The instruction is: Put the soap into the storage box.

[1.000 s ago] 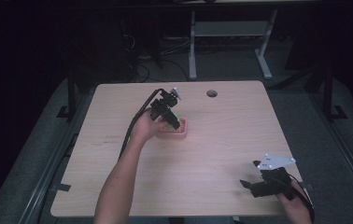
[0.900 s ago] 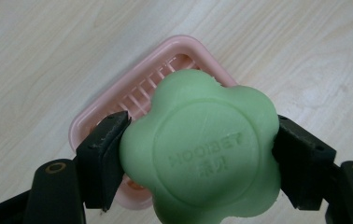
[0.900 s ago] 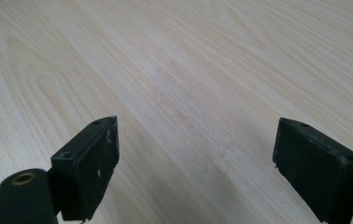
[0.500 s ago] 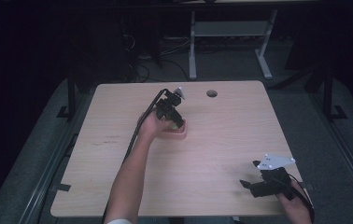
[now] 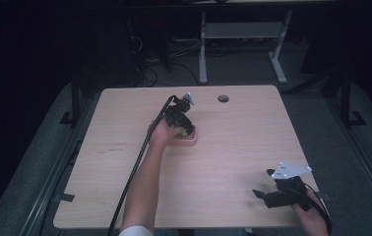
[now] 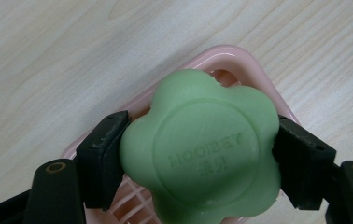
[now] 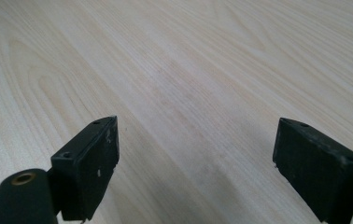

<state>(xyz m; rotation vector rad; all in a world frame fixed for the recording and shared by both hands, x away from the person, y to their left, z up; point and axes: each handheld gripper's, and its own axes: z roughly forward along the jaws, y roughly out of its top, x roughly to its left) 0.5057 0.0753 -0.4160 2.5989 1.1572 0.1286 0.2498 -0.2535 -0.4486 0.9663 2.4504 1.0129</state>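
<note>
Green, flower-shaped soap (image 6: 201, 151) sits clamped between the left tongs (image 6: 198, 163), pads pressed on its two opposite sides, directly over a pink slatted soap dish (image 6: 240, 63) on the pale wood tabletop (image 5: 233, 147). Step in hand looks like either setting the soap into the dish or lifting it out; can't tell which from this moment alone, nor whether the soap's underside touches the slats. If placing, next move calls for lowering square w/ the dish, then easing the jaws apart w/o dragging the bar sideways; if lifting, a straight rise so the dish doesn't tip. Left gripper view gives the detail: embossed lettering on the soap, a nick at its upper edge, dish rim & slots. High view gives the layout instead: left tongs (image 5: 183, 123) near the tabletop's middle-rear, dish (image 5: 190, 138) a small pink patch beside the hand, right tongs (image 5: 267, 194) resting well apart at the near right corner. Right gripper view shows those jaws spread wide, nothing between them, bare wood beyond.
</note>
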